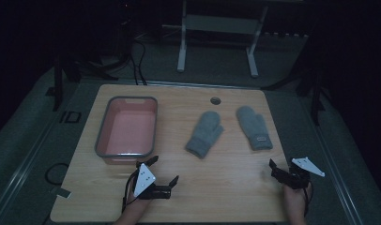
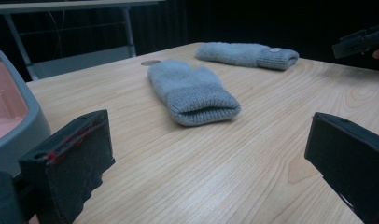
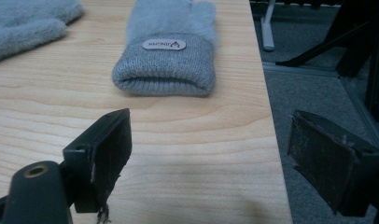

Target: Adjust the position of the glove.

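The left gripper (image 1: pixel 163 169) rests low at the near edge of the wooden table (image 1: pixel 226 187), its jaws spread wide with nothing between them — bare wood shows in the gap in the left gripper view. The right gripper (image 1: pixel 278 168) sits at the near right corner, jaws likewise wide apart and empty. Just ahead of the right gripper lies a grey mitten (image 3: pixel 166 46) with a small label on its cuff, cuff opening toward the jaws. A second grey mitten (image 1: pixel 205 133) lies beside it, toward the table's middle — apart from the first. A grey-rimmed pink tub (image 1: pixel 127 129) stands at the left, just beyond the left gripper.
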`<state>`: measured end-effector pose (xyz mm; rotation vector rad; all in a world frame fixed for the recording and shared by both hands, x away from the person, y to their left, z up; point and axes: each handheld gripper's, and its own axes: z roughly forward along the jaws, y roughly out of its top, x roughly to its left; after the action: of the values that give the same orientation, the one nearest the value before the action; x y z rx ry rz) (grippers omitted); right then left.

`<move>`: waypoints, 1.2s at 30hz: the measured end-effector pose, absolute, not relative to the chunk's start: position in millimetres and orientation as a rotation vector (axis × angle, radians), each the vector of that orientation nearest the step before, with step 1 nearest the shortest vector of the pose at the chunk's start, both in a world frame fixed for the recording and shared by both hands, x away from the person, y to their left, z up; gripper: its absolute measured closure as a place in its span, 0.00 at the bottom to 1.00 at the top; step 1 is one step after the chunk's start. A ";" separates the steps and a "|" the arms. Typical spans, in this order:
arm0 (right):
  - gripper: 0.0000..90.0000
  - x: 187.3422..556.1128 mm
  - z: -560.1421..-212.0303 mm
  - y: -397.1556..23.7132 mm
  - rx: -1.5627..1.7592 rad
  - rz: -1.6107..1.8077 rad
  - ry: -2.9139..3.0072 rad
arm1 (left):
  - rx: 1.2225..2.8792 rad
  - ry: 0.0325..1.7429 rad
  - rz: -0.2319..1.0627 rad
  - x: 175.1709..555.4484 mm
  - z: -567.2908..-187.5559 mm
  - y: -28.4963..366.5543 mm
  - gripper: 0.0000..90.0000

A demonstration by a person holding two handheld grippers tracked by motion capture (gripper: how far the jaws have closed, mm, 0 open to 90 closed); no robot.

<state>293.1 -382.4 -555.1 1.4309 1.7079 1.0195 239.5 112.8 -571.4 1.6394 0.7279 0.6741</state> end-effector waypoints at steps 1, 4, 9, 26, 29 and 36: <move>0.15 292.8 -554.9 -382.0 1.440 1.016 1.709 | 1.640 0.728 0.675 239.5 -571.3 112.9 0.01; 0.15 292.1 -554.1 -381.6 1.466 1.016 1.710 | 1.642 0.727 0.681 239.1 -571.4 112.5 0.01; 0.15 292.6 -552.6 -377.4 1.466 0.989 1.758 | 1.638 0.725 0.676 238.9 -571.4 112.3 0.01; 0.16 319.4 -519.8 -349.3 1.345 1.019 1.966 | 1.632 0.739 0.659 240.0 -571.3 113.3 0.01; 0.16 327.6 -511.6 -340.0 1.320 1.060 2.011 | 1.633 0.738 0.658 240.0 -571.3 113.3 0.01; 0.16 344.5 -499.5 -319.0 1.272 1.117 2.041 | 1.633 0.738 0.657 240.0 -571.3 113.3 0.01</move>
<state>344.5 -319.0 -499.5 1.2717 2.0413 1.1170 240.0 113.3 -571.3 1.6328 0.7382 0.6568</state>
